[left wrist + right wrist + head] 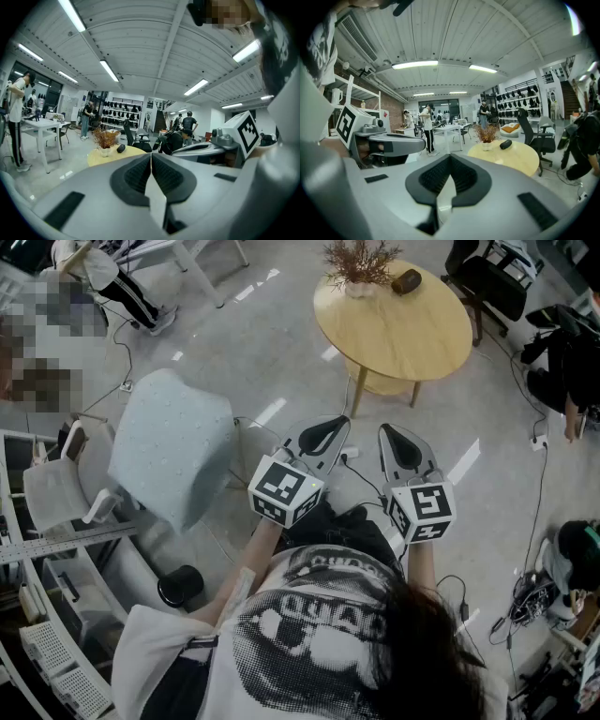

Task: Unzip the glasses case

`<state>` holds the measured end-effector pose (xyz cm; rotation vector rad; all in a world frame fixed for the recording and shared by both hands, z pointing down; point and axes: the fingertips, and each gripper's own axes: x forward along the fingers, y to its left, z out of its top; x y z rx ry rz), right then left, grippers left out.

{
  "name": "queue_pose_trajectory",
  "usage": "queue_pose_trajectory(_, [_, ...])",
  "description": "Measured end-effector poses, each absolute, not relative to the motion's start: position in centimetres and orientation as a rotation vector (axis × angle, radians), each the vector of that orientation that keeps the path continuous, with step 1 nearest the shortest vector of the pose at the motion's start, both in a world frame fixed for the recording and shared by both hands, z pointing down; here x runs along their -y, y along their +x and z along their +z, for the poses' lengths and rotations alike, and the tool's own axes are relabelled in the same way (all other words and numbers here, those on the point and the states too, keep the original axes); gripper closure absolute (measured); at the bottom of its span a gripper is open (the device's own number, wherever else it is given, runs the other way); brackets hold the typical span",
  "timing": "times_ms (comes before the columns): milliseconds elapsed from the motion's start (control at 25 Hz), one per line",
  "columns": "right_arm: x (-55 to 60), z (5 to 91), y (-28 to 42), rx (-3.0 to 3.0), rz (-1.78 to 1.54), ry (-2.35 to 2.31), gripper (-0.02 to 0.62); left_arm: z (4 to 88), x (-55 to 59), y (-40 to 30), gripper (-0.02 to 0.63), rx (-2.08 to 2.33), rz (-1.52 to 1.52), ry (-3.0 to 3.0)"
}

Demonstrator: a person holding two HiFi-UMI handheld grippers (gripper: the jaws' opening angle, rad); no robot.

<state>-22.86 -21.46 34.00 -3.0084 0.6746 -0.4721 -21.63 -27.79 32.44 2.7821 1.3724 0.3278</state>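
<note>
The dark glasses case (406, 281) lies at the far edge of a round wooden table (403, 334), beside a dried plant in a pot (358, 263). Both grippers are held side by side in the air, well short of the table and pointing toward it. My left gripper (337, 420) is shut with nothing in it, and so is my right gripper (389, 430). In the left gripper view the jaws (151, 157) meet, with the case (121, 148) far beyond them. The right gripper view shows closed jaws (450, 159) and the case (505, 145) on the table (511, 159).
A pale blue armchair (173, 446) stands on the floor to the left, with a white chair (56, 488) beside it. A black office chair (492, 282) sits behind the table. Cables run over the floor on the right (539, 493). People stand at desks in the distance (425, 124).
</note>
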Motion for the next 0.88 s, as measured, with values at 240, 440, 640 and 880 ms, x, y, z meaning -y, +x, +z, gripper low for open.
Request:
queue_pose_trajectory(240, [18.4,33.9,-23.8,-0.628,-0.421,-3.006,0.598,32.5,26.5,-22.4,0.592,-1.347,0.324,2.794])
queue_pose_trajectory(440, [14.8,34.2,-25.2,-0.578,-0.417,-3.038,0.598,32.7,25.1,-23.4,0.592,-1.320,0.305,2.783])
queue_pose_trajectory(640, [12.4,35.3,-26.8,-0.570,-0.437,-3.029,0.598,34.0,22.8,-25.2,0.592,-1.340,0.348,2.779])
queue_pose_trajectory(880, [10.9,35.9,-27.1,-0.566,-0.435,-2.999,0.598,34.1,20.5,-25.5,0.592,-1.401,0.387,2.795])
